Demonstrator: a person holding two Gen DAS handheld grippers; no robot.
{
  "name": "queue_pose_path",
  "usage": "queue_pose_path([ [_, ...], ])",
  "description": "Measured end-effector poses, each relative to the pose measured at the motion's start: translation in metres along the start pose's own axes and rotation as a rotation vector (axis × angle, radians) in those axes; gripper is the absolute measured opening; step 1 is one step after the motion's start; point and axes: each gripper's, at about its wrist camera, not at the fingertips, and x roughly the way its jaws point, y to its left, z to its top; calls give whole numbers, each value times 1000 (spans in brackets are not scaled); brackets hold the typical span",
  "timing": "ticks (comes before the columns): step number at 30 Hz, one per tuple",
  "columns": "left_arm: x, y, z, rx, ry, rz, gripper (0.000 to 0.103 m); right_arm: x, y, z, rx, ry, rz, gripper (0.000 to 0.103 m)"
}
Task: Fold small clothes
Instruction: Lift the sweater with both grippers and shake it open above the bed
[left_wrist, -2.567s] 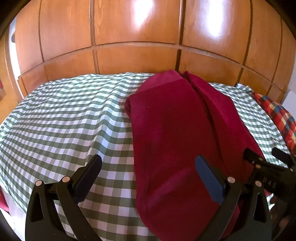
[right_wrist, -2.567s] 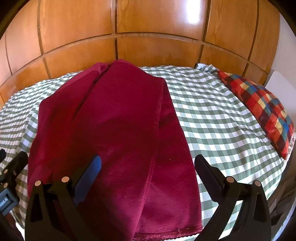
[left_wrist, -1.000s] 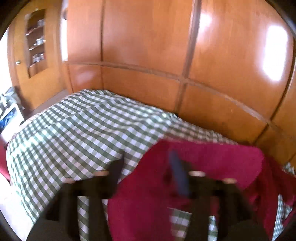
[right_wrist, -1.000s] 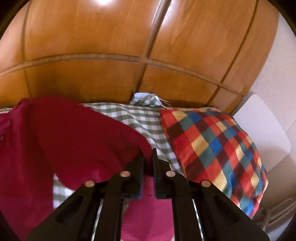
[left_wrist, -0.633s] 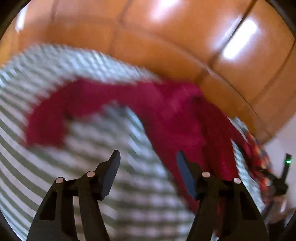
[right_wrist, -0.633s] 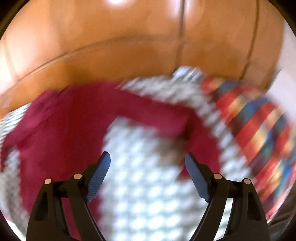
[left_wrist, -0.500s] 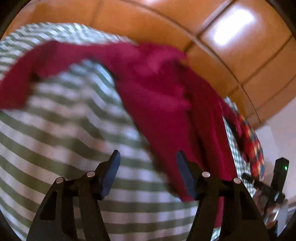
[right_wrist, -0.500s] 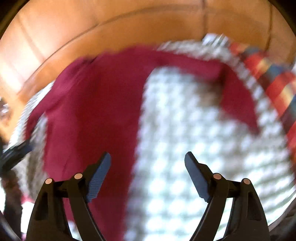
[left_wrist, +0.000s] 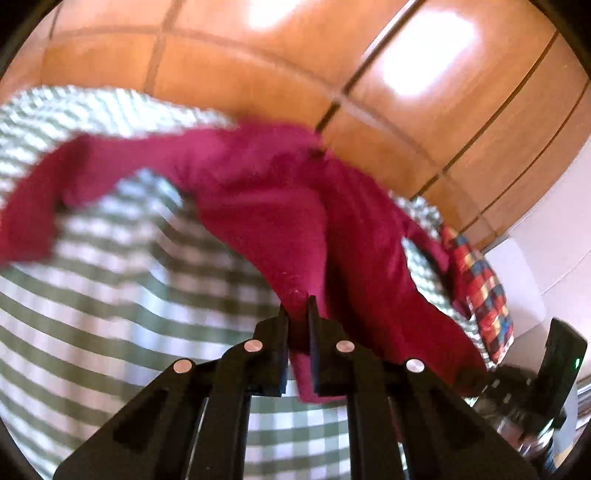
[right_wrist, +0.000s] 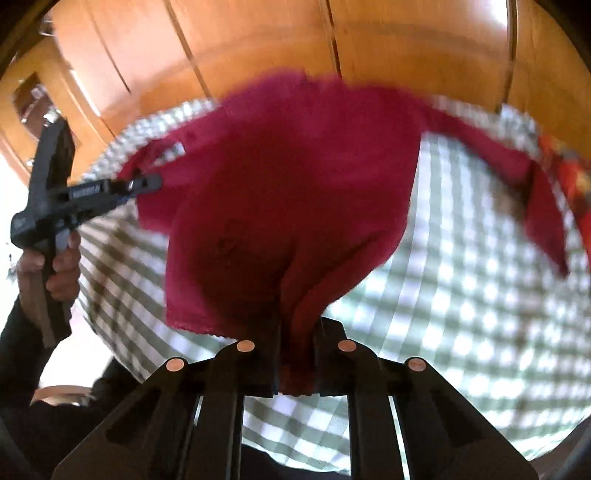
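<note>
Basically early: both jaws have just closed, left gripper and right gripper each pinching red garment, sleeves trailing at 9 and 3 across checked bed; no fold done.

Both the left gripper and the right gripper point downward, jaws just closed on red cloth.

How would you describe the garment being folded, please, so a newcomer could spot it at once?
Find the bed's green-and-white checked sheet before the wooden panelling. On it lies a dark red garment, its near edge pinched by both grippers. It is plain, unlike the multicoloured plaid cushion beside it.
</note>
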Motion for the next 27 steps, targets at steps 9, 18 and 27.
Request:
queue_pose_path([
  [9, -112, 66, -13, -51, -46, 60, 7, -43, -27, -5, -9, -18, -3, 11],
  [18, -104, 121, -71, -224, -2, 89, 53, -1, -41, -59, 5, 217, 9, 60],
  [27, -38, 91, -91, -130, 119, 163, 50, 47, -61, -7, 63, 128, -105, 65],
])
